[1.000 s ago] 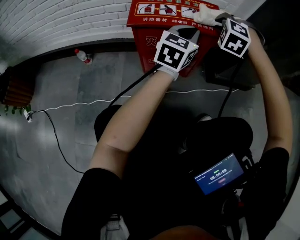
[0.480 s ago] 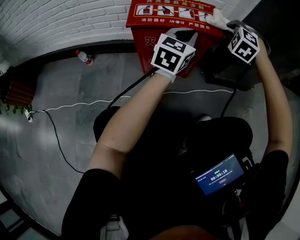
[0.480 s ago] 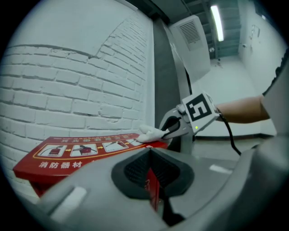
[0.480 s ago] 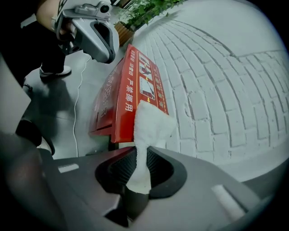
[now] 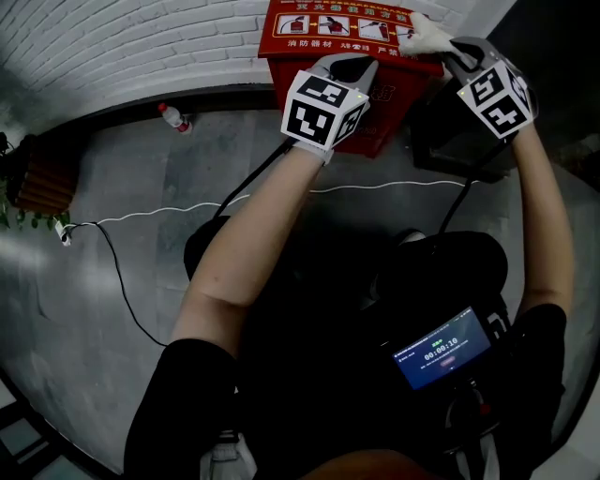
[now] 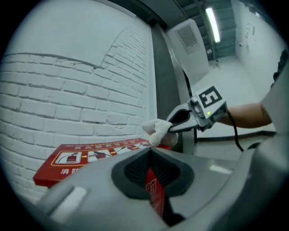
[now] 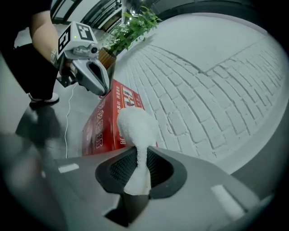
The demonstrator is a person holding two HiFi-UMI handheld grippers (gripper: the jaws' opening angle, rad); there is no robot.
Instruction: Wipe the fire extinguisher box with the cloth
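Fire extinguisher box (image 5: 328, 21), red with white pictograms on its lid, stands on the grey floor (image 5: 131, 262) against a white brick wall (image 5: 122, 37). A white cloth (image 5: 427, 37) is clamped in the right gripper (image 5: 455, 47); in that gripper's own view the fabric runs down between the two jaws and bunches into a ball ahead of them. The ball sits at the right-hand end of the lid, by the wall, and looks to be touching it. The left gripper (image 5: 361, 64) is over the box's front edge with its jaws drawn together on nothing; its own view shows only a strip of the red box front through the slit, and whether the tip touches the box cannot be told. On the floor to the left of the box lies a small plastic bottle (image 5: 172, 115), and a thin white cable (image 5: 169, 208) trails across the floor in front. A leafy potted plant (image 7: 131, 27) stands farther along the wall.
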